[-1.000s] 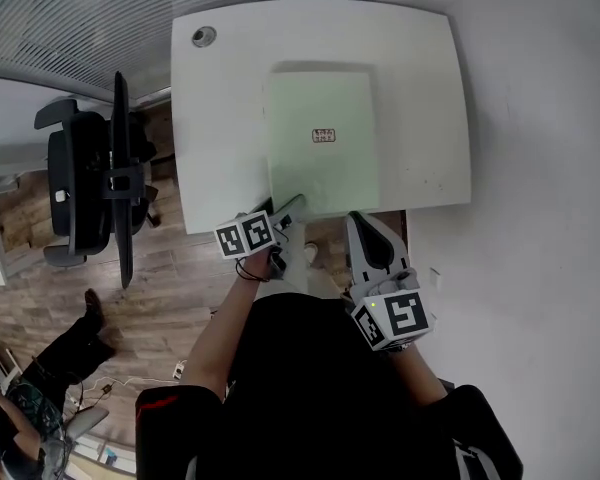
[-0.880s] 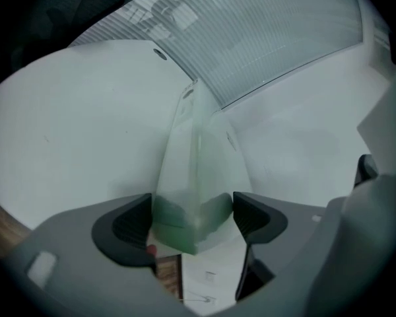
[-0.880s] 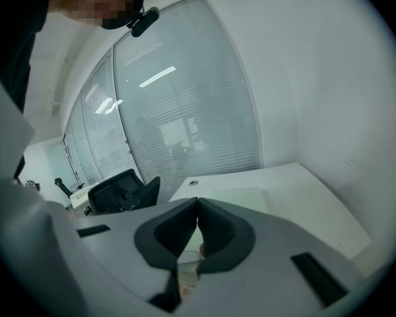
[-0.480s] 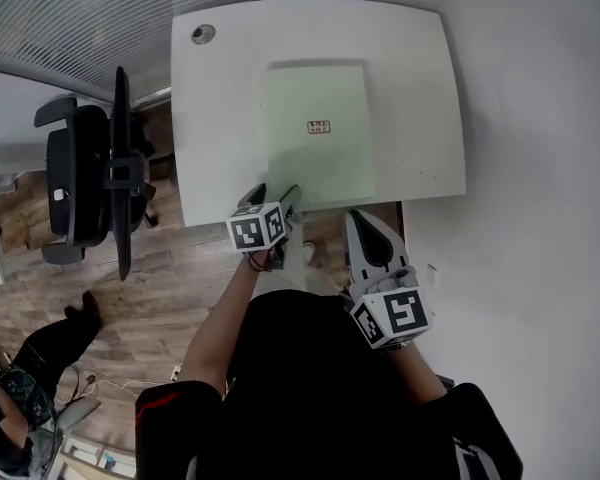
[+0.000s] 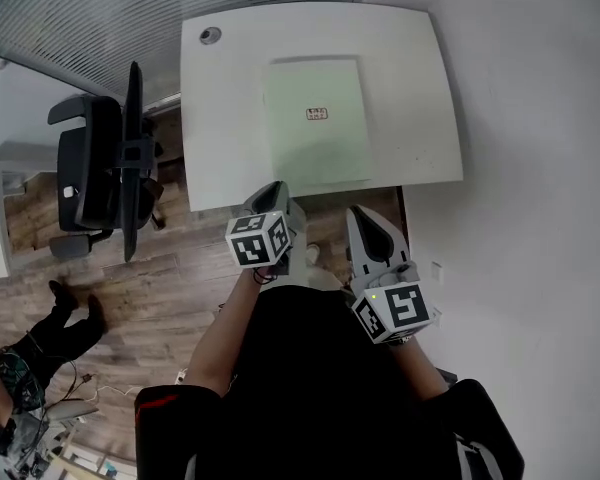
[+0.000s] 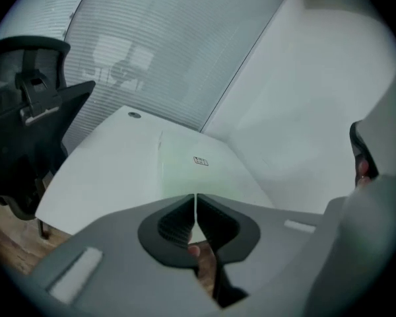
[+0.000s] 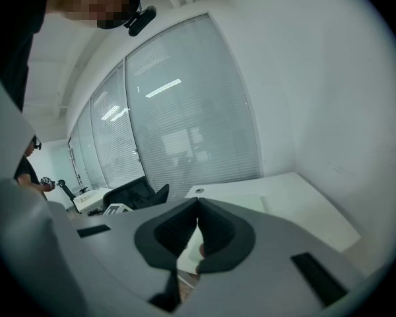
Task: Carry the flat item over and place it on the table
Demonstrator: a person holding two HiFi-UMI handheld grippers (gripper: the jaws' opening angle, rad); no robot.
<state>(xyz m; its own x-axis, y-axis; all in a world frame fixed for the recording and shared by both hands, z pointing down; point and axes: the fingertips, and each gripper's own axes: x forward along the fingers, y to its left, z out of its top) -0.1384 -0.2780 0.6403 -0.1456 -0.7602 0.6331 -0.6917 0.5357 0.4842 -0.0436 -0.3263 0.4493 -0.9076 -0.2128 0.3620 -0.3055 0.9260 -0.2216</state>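
Note:
The flat item (image 5: pixel 315 118) is a pale green sheet with a small red label, lying flat on the white table (image 5: pixel 420 88). My left gripper (image 5: pixel 271 194) hovers just off the table's near edge, short of the sheet and clear of it. Its jaws are closing and have met, with nothing between them. The left gripper view shows the sheet (image 6: pixel 197 170) ahead of the left gripper (image 6: pixel 196 201). To the right, over the floor, my right gripper (image 5: pixel 359 219) is shut and empty. In the right gripper view the right gripper (image 7: pixel 198 207) points past the table (image 7: pixel 303 200).
A black office chair (image 5: pixel 105 163) stands left of the table. The table has a round cable hole (image 5: pixel 210 35) at its far left corner. A white wall runs along the right, slatted blinds across the back. Another person (image 5: pixel 20 368) is at bottom left on the wood floor.
The left gripper has drawn back from the sheet's near left corner to off the table edge, and its jaws have gone from open to closed. The right gripper has stayed put.

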